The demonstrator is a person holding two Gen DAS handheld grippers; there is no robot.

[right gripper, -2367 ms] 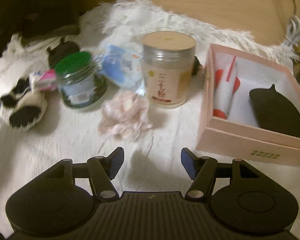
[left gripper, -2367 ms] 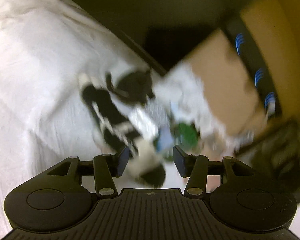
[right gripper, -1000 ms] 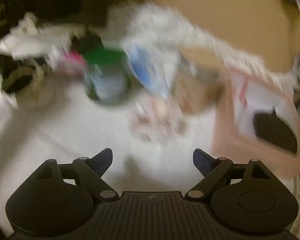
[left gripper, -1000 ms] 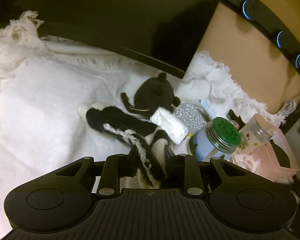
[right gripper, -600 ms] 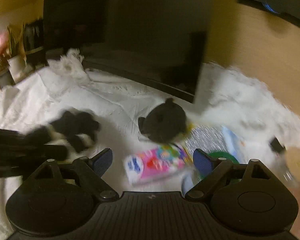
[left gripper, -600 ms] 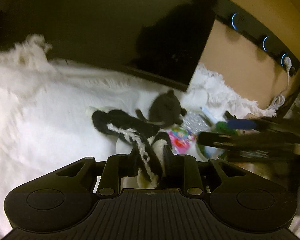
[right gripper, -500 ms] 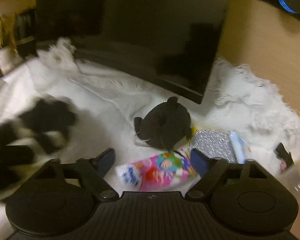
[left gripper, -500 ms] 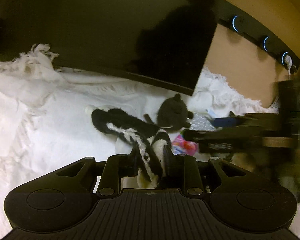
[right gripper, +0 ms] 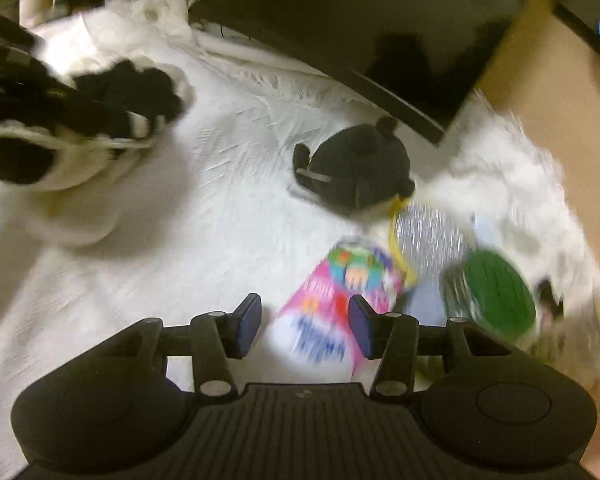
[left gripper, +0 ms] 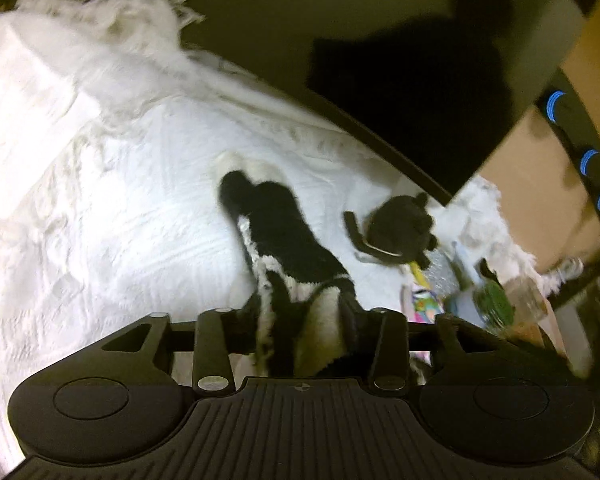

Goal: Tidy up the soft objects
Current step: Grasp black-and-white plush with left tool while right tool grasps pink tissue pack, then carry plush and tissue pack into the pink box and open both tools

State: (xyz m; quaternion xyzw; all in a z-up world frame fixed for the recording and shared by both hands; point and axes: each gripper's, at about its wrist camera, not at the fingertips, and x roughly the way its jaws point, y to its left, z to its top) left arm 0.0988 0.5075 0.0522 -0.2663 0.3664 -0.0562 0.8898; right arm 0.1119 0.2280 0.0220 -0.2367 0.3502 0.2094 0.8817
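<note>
Where dark screen (left gripper: 380, 40) stands, white fringed cloth (left gripper: 100, 200) covers surface.

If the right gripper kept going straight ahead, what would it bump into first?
Most likely the pink tissue pack. It already lies between the open fingers of the right gripper, right in its path. Beyond it sit the silver pouch and the black plush toy, though blur makes depth uncertain.

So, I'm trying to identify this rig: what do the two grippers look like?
Both look alike: a matte black body with a ribbed centre panel, a round disc on each side and silver pivot screws. The right gripper has dark blue pads on its fingers. The left gripper shows black fingers. No cables or sleeves show.
</note>
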